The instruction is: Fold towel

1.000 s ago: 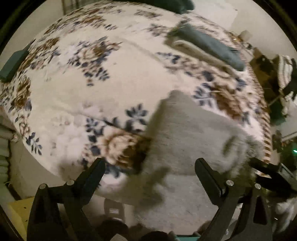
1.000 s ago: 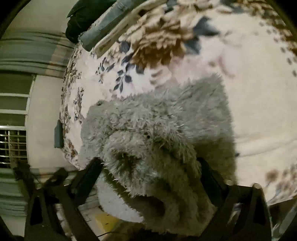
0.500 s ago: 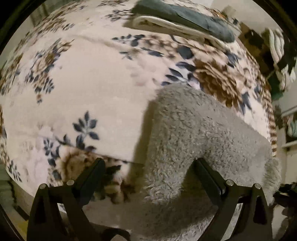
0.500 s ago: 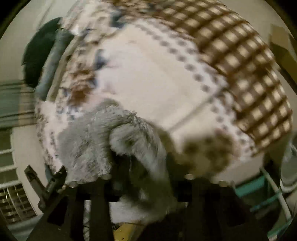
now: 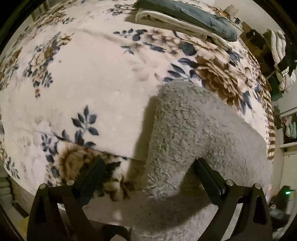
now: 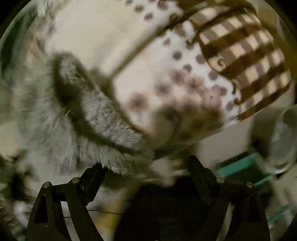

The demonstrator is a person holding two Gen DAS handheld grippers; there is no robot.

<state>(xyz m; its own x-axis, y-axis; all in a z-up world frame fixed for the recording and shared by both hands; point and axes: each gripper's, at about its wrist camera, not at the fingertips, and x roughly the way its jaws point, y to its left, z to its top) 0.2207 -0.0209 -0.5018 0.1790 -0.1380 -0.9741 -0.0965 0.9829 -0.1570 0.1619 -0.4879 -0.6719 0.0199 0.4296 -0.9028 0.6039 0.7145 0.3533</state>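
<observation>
My left claw [image 5: 149, 173] stands spread wide, its two fingers well apart, and the near edge of the grey towel [image 5: 194, 129] lies in the gap between them, touching neither as far as I can tell. My right claw [image 6: 146, 167] is spread too and holds nothing; a shaggy doubled edge of the towel [image 6: 104, 118] sits just beside its left finger, though that view is too smeared to say whether they touch.

Outward from the claws, the towel lies on the floral blanket [image 5: 92, 74] of the bed, near its front edge, one layer lapped over another. Farther back, folded cloths [image 5: 185, 16] are stacked, well apart from the towel.

I judge a fold has just been laid and both claws are free of it. The next move calls for finding the two corners of one short side, pinching one with each claw, and carrying them across evenly, so the thick pile does not bunch or slide off the bed's edge.
</observation>
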